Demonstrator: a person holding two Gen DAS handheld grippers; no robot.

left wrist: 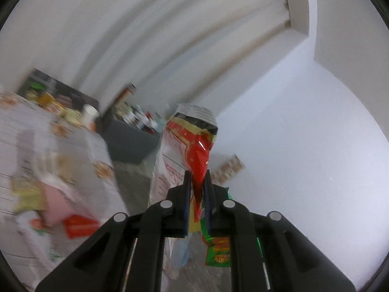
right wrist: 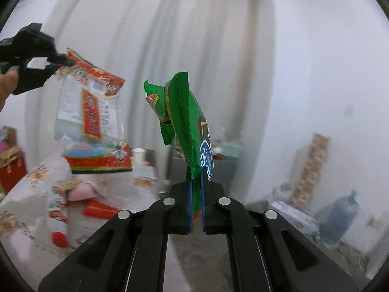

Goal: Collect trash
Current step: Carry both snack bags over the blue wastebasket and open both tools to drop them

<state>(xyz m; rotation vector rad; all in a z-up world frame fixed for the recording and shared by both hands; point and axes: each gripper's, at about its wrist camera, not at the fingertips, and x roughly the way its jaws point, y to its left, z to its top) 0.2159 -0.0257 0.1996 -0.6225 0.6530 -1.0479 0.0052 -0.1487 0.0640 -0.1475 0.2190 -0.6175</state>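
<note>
Wrappers hang from both tools, held up in the air in front of a pale curtain (right wrist: 136, 48). The left tool (left wrist: 197, 180) has its jaws pressed together on one corner of a red and clear snack bag (left wrist: 192, 143); in the right wrist view the same bag (right wrist: 92, 119) dangles below that tool (right wrist: 62, 63) at the far left, and a hand (right wrist: 7, 87) shows at the picture's edge behind it. The right tool (right wrist: 196, 174) pinches a green wrapper (right wrist: 184, 121) by its crimped edge, and the wrapper stands up above the fingers (right wrist: 189, 194), tilted a little to the left. The two wrappers are near each other without touching. Below them, at the left, lies a white patterned surface (right wrist: 29, 194) (too blurred to tell whether it is a bed or a counter) carrying more litter: a white bottle with a red cap (right wrist: 57, 219), a pink object (right wrist: 81, 191) and a flat red packet (right wrist: 101, 209). A blue water jug (right wrist: 339, 219) stands on the floor at the far right, by the white wall (right wrist: 328, 73).
</note>
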